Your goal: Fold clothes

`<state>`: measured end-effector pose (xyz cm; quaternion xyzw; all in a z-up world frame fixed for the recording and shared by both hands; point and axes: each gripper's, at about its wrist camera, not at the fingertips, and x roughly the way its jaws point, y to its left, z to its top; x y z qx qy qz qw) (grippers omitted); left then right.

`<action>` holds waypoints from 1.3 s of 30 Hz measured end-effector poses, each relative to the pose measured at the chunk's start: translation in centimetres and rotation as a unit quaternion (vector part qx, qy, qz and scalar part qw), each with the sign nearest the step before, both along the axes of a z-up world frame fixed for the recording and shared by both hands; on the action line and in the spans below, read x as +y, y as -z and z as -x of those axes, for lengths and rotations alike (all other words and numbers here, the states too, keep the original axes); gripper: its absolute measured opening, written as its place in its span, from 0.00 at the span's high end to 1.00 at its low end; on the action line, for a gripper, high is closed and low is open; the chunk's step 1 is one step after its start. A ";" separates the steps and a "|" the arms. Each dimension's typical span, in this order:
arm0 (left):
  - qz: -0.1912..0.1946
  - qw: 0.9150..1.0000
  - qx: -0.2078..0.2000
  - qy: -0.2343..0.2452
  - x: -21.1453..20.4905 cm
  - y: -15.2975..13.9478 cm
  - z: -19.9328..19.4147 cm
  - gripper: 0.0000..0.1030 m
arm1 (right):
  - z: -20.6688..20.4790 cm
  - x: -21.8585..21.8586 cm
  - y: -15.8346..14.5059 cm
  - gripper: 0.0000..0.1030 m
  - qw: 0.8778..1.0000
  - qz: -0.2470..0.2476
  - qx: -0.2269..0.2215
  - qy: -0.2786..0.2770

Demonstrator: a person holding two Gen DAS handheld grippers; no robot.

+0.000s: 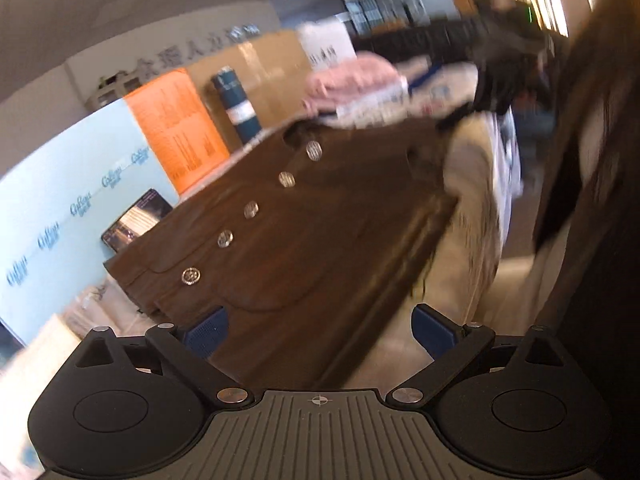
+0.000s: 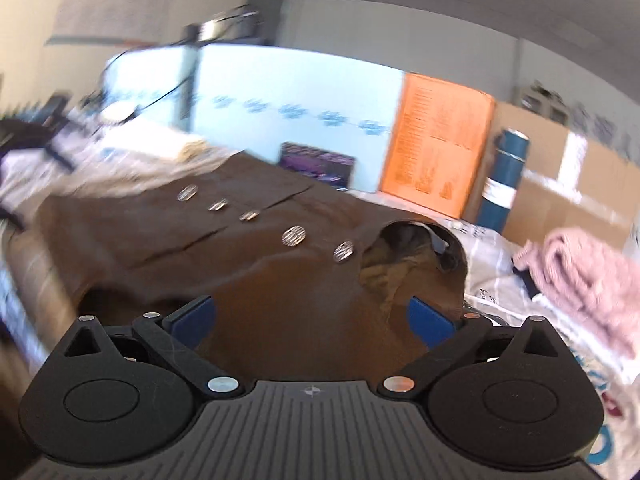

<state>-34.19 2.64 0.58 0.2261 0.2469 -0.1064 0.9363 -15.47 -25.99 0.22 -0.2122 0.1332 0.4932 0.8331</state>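
across the cloth-covered worktop lies a brown button-front garment with five round silvery buttons down its front, neck opening toward the folded pink knit. the left gripper hangs released above the garment's hem end, blue pads spread. the right gripper is likewise spread wide, empty, over the collar end. both views are blurred.
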 end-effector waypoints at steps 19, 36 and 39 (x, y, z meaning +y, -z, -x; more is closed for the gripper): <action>-0.037 0.999 -0.010 -0.004 -0.4 2.0 -2.4 0.75 | 1.8 4.0 2.8 0.00 0.988 0.115 -0.101 -0.037; -0.039 0.991 -0.119 -0.048 0.7 -1.0 -3.0 0.87 | -2.2 -0.2 -0.9 0.92 0.991 0.054 -0.113 0.037; -0.062 0.983 -0.161 -0.070 1.2 -2.2 -4.4 0.88 | -3.4 0.3 -2.5 0.94 0.990 0.034 -0.133 0.031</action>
